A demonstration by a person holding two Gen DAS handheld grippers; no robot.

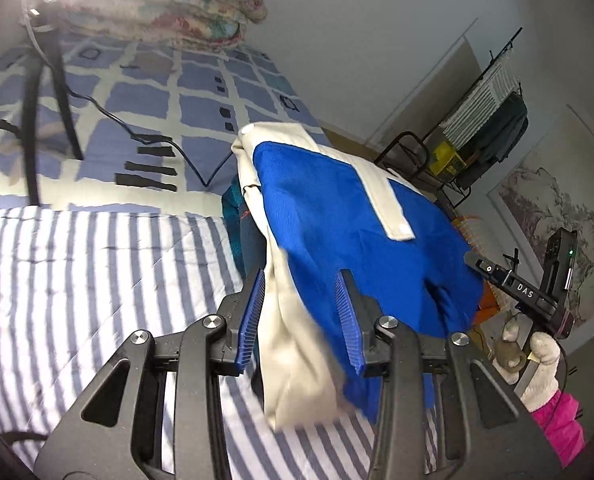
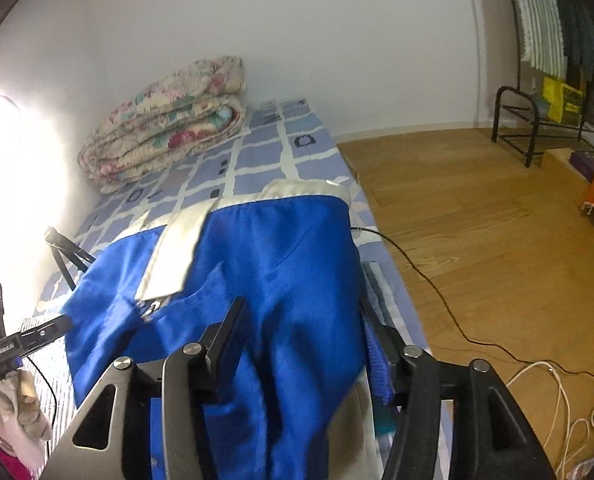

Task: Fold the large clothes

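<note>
Bed (image 1: 77, 280), striped and checked covers; quilt (image 2: 169, 120) by wall. Jacket (image 1: 357, 232), blue and cream: raised above bed, draped through both tools. Left gripper (image 1: 303, 320) and right gripper (image 2: 305, 340): jaws apart, cloth between. Soft, light, slippery; best held at hems.

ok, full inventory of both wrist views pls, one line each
garment: 1, blue with cream trim, lifted over the bed, between both tools
striped cover: 1, blue-white, near end of bed
checked sheet: 1, lilac-white, far end of bed
folded quilt: 1, floral, by the wall
tripod: 1, black, on bed
shelf rack: 1, black, on wood floor
left tool: open, cloth between fingers
right tool: open, cloth between fingers
gloved hands: off-white, on handles
</note>
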